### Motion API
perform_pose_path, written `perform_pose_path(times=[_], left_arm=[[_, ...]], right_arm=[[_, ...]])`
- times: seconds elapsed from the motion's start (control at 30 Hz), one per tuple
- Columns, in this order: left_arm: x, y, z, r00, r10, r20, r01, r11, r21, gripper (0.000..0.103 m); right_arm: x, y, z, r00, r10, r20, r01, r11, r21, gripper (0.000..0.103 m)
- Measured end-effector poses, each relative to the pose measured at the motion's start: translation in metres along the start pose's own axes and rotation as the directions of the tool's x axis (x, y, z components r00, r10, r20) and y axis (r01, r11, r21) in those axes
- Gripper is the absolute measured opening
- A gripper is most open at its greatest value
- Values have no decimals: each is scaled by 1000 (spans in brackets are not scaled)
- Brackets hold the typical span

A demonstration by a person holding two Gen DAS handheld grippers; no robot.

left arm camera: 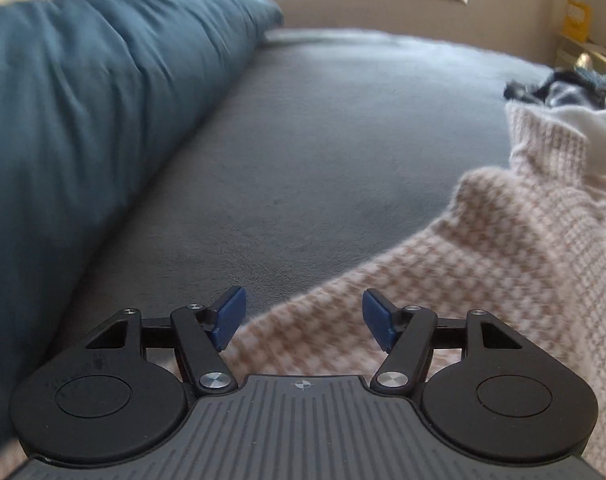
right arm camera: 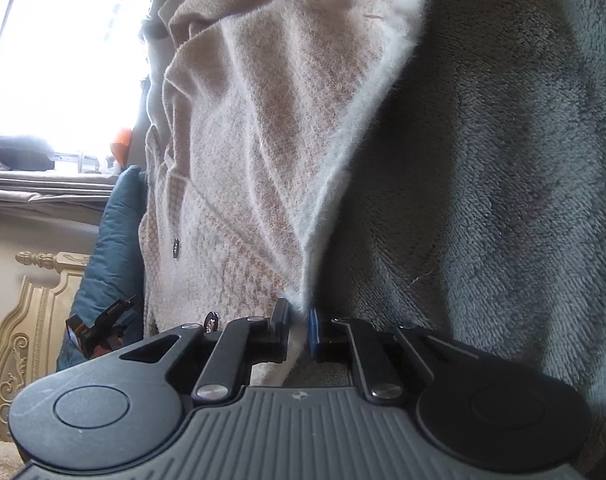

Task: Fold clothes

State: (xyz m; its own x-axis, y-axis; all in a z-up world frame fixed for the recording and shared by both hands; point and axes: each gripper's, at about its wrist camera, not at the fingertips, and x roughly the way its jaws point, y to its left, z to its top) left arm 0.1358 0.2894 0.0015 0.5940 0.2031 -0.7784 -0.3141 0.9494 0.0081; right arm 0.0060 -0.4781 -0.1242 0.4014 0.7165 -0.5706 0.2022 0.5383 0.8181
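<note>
knit cardigan [right arm camera: 263,140]: beige-and-cream check, buttoned, on grey fleece bed cover [left arm camera: 323,140]. right claw [right arm camera: 299,326] clenched on its fuzzy edge; left claw [left arm camera: 303,318] released above the fabric.

I can't read any txt, label or no. in either view. Yellow box [left arm camera: 576,19] on the shelf past the bed [left arm camera: 343,128] has print, but too blurry to make out.

Bare grey blanket [left arm camera: 323,140] ahead of left gripper [left arm camera: 304,318]: open lane. Blue duvet [left arm camera: 83,120] walls left side. Knit cardigan [left arm camera: 523,260] heaped right; dark clothes [left arm camera: 559,88] beyond.
</note>
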Motion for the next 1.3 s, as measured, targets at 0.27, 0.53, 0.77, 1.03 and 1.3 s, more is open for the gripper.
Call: perform_pose_path(times=[0.27,0.53,0.77,1.03,1.3], left_arm=[[29,15,-2,987,-144,-71,150,985,87,62],[-12,-3,-21,991,-119,59,108,981,163,2],[-27,11,-33,999,-41,31,38,995,97,3],[-18,19,-16,999,51,2,-51,999,-17,38],[-97,25,-25,999,15,-40,-14,999,29,38]], right_arm=[[6,4,1,999,-36,-8,36,999,22,10],[11,3,3,999,-33,-17,34,998,47,10],[11,1,6,999,-26,-31,28,999,45,10],[9,-1,5,1000,-6,-28,7,999,39,10],[8,-7,3,999,30,-16,-29,998,47,10]])
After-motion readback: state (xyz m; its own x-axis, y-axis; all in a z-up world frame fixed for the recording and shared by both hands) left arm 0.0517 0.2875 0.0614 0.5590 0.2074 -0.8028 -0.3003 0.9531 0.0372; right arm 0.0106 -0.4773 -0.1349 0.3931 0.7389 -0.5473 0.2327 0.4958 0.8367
